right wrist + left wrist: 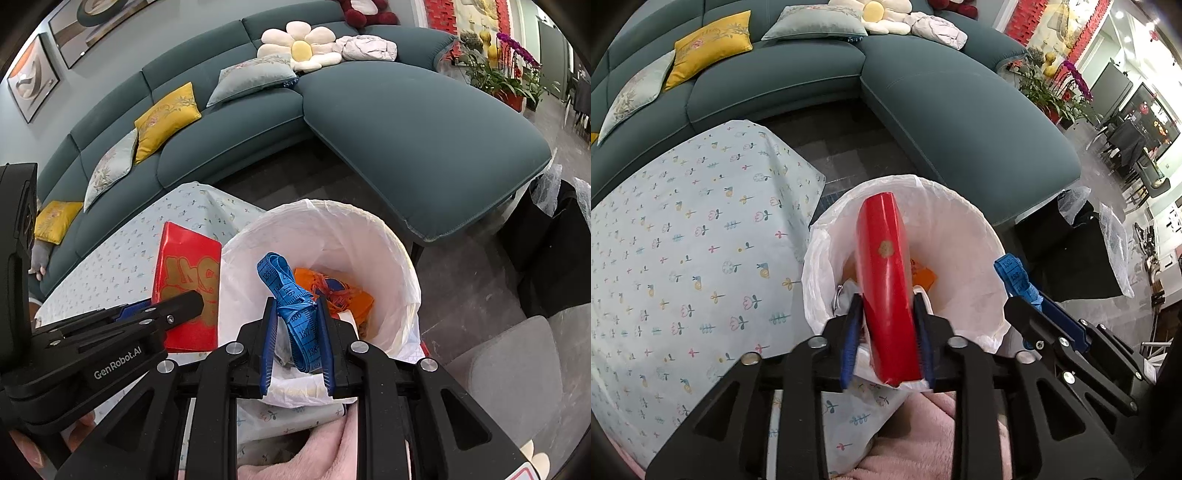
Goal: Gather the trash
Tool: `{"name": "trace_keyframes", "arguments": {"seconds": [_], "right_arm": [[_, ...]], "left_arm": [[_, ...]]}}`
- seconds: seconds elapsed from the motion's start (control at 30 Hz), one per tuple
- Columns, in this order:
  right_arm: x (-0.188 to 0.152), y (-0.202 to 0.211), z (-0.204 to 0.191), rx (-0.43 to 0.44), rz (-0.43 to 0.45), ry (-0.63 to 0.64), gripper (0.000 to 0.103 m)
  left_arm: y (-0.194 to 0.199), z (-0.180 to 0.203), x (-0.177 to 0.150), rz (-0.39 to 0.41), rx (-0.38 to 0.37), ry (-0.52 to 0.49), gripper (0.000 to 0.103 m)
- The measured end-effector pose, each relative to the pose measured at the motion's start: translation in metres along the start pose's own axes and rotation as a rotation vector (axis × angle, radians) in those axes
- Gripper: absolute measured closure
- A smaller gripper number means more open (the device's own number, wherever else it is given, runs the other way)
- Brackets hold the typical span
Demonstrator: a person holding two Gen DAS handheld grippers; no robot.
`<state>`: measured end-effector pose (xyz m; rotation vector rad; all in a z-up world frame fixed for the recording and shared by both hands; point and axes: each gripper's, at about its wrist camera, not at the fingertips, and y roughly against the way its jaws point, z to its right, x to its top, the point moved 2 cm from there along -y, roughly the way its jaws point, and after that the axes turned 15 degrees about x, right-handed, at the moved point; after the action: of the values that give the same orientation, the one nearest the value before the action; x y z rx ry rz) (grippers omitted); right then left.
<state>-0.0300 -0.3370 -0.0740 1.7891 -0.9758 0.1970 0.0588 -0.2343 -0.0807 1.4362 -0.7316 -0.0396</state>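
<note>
My left gripper point(888, 314) is shut on a flat red box point(884, 273) with gold print, held edge-on above the white-lined trash bin point(975, 229). The box also shows in the right wrist view point(188, 288), left of the bin point(388, 240). My right gripper point(297, 317) is shut on a bunched blue measuring tape point(291, 299) over the bin's mouth. The tape and the right gripper show at the bin's right in the left wrist view point(1015, 277). Orange trash point(340, 295) lies inside the bin.
A table with a floral light-blue cloth point(683, 258) stands left of the bin. A teal corner sofa point(923, 96) with cushions runs behind. Black bags point(554, 258) sit on the floor at right. Pink fabric point(923, 435) lies below the grippers.
</note>
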Motion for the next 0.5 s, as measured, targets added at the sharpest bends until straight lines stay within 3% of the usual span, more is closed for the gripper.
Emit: {"name": "trace_keyframes", "arguments": {"seconds": [0.17, 0.23, 0.5], "right_arm": [[0.004, -0.004, -0.001, -0.004, 0.001, 0.009, 0.083], [0.005, -0.005, -0.001, -0.005, 0.001, 0.01, 0.083], [0.009, -0.011, -0.005, 0.002, -0.011, 0.01, 0.083]], "left_arm": [[0.001, -0.005, 0.005, 0.018, -0.003, 0.018, 0.061], [0.001, -0.009, 0.007, 0.023, 0.001, 0.03, 0.05], [0.002, -0.027, 0.008, 0.029, 0.027, 0.066, 0.05]]}}
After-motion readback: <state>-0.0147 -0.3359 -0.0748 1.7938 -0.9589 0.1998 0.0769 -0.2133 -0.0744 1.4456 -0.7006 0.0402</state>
